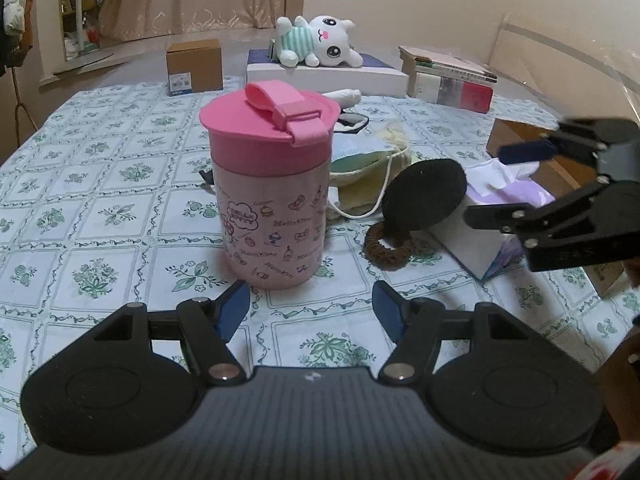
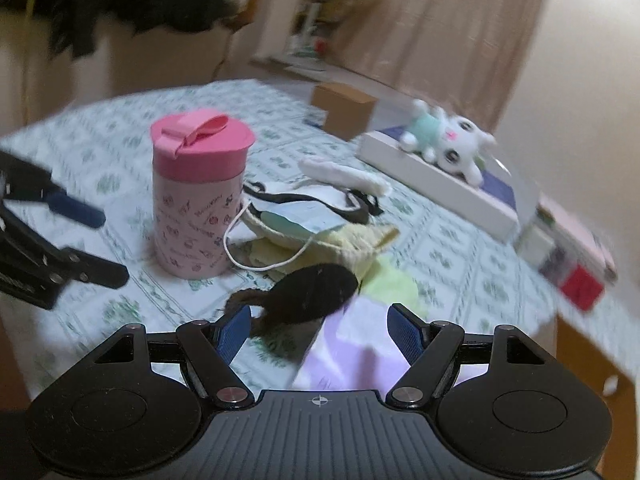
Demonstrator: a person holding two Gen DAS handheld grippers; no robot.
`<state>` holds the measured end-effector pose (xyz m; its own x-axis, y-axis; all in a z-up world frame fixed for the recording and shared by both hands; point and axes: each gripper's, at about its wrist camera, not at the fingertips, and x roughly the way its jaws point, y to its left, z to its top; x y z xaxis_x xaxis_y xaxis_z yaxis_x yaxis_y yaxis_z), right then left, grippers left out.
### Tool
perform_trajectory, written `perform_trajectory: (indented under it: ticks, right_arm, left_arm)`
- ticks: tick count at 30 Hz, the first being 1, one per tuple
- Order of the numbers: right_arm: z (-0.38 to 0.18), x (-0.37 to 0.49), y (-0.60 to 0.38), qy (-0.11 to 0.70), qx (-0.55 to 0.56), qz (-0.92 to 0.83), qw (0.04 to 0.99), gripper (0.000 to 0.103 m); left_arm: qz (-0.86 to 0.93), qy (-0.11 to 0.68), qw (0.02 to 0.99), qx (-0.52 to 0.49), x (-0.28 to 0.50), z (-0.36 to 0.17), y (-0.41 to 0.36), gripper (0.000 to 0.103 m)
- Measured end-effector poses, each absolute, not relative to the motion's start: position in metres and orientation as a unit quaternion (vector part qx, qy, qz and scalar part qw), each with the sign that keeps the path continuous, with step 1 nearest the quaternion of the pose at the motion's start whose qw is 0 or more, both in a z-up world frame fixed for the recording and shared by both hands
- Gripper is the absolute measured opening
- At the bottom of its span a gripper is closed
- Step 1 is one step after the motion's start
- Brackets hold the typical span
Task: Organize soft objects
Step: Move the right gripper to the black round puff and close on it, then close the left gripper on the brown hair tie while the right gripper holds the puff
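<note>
Pink cup point(image 1: 272, 196) with a pink lid stands upright on the floral tablecloth point(image 1: 100, 208); the left gripper point(image 1: 310, 312) hovers just in front of it, its blue pads point(image 1: 234, 310) spread wide and holding nothing; the right gripper point(image 2: 320, 332) also has its fingers apart and empty, poised over the tissue box point(image 2: 360, 344), and from the left wrist it shows at the right edge above that box point(image 1: 496, 216). Soft things lie in a loose heap beside the cup, to its right in both views: a yellow drawstring pouch point(image 1: 372, 184) with a white cord, a pale blue face mask point(image 1: 356, 156) on top of it, a black round pad point(image 1: 424, 196) leaning against the tissue box, and a brown knitted scrunchie point(image 1: 388, 248) under the pad's lower edge. Behind the heap lie a black strap point(image 2: 320, 200) and a rolled white cloth point(image 2: 344, 176); further back a white plush point(image 1: 320, 42) lies on a flat white box point(image 1: 328, 74), with a cardboard box point(image 1: 195, 66) to its left and stacked books point(image 1: 452, 80) to its right; the right wrist view is motion-blurred.
</note>
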<state>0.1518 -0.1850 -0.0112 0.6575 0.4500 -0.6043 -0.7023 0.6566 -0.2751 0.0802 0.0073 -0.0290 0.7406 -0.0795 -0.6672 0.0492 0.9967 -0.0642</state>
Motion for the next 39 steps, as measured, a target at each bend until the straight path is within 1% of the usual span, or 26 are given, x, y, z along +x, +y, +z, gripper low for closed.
perform_trajectory:
  ticks: [2,4,6,12,17,18,19,25,32,36,39]
  right_arm:
    - [-0.017,0.161,-0.179,0.247,-0.279,0.343,0.862,0.075]
    - [-0.024,0.171,-0.172,0.246,-0.3,0.357,0.85,0.081]
    - [-0.03,0.177,-0.165,0.241,-0.323,0.369,0.837,0.084]
    - [-0.05,0.192,-0.149,0.229,-0.396,0.388,0.8,0.084]
    - [-0.058,0.197,-0.145,0.236,-0.413,0.397,0.785,0.082]
    - [-0.058,0.197,-0.146,0.237,-0.409,0.399,0.786,0.07]
    - [-0.057,0.197,-0.147,0.239,-0.402,0.399,0.788,0.068]
    - [-0.041,0.191,-0.159,0.229,-0.355,0.386,0.82,0.068]
    - [-0.006,0.189,-0.199,0.227,-0.222,0.317,0.893,0.068]
    - [0.004,0.186,-0.223,0.236,-0.151,0.278,0.919,0.068]
    - [0.007,0.181,-0.233,0.239,-0.127,0.258,0.927,0.068]
  left_arm:
    - [-0.034,0.362,0.931,-0.024,0.084,-0.033,0.007,0.064]
    - [-0.034,0.366,0.93,-0.026,0.087,-0.038,0.007,0.064]
    - [-0.035,0.369,0.928,-0.028,0.09,-0.042,0.006,0.064]
    - [-0.037,0.381,0.923,-0.031,0.097,-0.052,0.004,0.064]
    - [-0.041,0.388,0.92,-0.034,0.101,-0.058,0.001,0.064]
    - [-0.042,0.388,0.92,-0.034,0.101,-0.059,-0.001,0.064]
    - [-0.044,0.388,0.92,-0.034,0.101,-0.059,-0.002,0.064]
    - [-0.058,0.377,0.924,-0.033,0.101,-0.056,-0.01,0.064]
    - [-0.082,0.358,0.93,-0.023,0.113,-0.053,-0.03,0.063]
    - [-0.096,0.36,0.928,-0.009,0.126,-0.06,-0.048,0.059]
    - [-0.091,0.356,0.93,0.007,0.138,-0.065,-0.059,0.058]
